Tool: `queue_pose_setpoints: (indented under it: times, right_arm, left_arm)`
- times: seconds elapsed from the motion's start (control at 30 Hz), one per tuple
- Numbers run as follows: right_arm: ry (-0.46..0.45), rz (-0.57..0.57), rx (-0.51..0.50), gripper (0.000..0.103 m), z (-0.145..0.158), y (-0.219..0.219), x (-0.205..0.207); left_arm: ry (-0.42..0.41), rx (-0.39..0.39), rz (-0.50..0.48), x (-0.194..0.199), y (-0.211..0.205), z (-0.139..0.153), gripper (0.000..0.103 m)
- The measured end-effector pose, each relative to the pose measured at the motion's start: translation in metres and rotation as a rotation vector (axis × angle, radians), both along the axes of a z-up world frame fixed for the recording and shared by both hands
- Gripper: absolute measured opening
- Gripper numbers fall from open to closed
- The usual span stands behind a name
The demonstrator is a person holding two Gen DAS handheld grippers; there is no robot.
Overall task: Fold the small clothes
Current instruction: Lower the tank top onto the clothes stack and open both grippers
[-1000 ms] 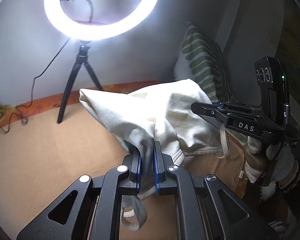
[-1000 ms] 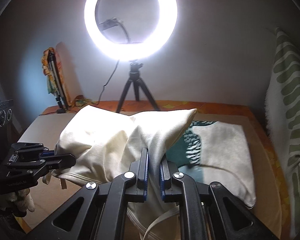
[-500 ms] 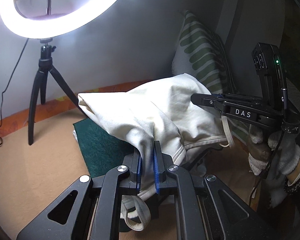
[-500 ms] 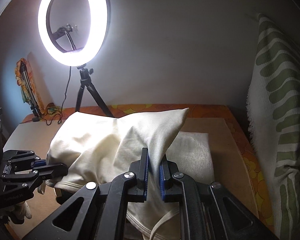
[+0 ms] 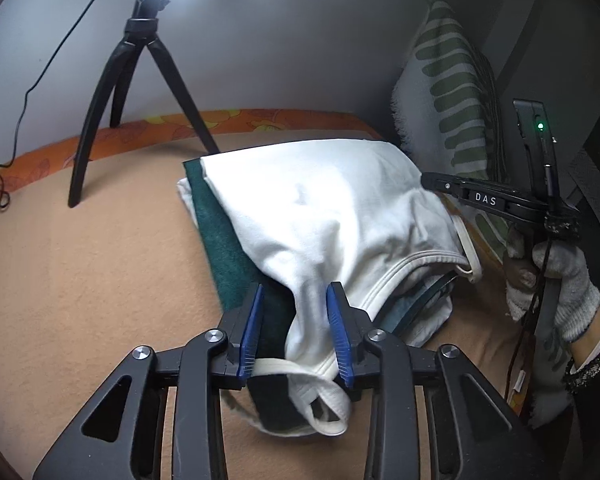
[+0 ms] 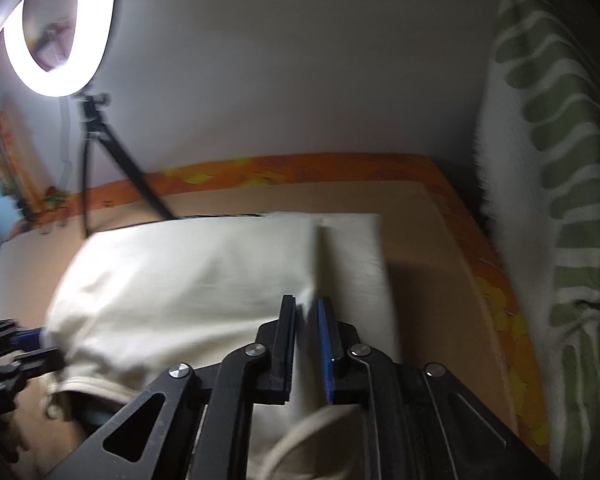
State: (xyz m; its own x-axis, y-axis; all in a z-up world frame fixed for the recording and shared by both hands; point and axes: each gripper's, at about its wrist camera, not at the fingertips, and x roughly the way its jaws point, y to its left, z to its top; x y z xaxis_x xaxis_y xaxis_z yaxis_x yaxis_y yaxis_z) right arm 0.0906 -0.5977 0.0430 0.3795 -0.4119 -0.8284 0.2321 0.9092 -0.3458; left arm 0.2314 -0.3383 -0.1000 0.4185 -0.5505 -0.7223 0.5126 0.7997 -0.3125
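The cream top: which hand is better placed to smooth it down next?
Probably the left. The left tongs stand open around the cream top, so are free to move; the right tongs are clamped on its edge.

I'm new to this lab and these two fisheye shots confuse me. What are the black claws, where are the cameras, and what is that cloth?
There is no robot here. A person holds a pair of black tongs in each hand, and a camera on each looks forward along its fingers, so each picture shows its own tongs at the bottom.

In the left view, the left tongs stand open around a cream garment that lies on a dark green cloth and other folded clothes. The right tongs reach in from the side, in a gloved hand.

The right view is blurred; its tongs are nearly closed on the garment's edge. Behind stand a tripod and a striped pillow.
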Motion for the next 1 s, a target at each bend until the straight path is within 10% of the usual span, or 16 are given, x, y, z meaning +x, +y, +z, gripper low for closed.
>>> queue_pose_setpoints:
  times: [0.43, 0.57, 1.0]
  right_arm:
    - [-0.052, -0.023, -0.076, 0.043, 0.03, 0.021, -0.017]
    - [-0.081, -0.009, -0.083, 0.059, 0.04, 0.043, -0.025]
    - [-0.163, 0.012, -0.158, 0.088, 0.063, 0.126, -0.064]
  left_arm:
    - [-0.02, 0.013, 0.046, -0.022, 0.03, 0.016, 0.031]
    - [-0.075, 0.027, 0.047, -0.038, 0.036, 0.031, 0.058]
    - [-0.229, 0.018, 0.034, -0.099, 0.066, 0.076, 0.07]
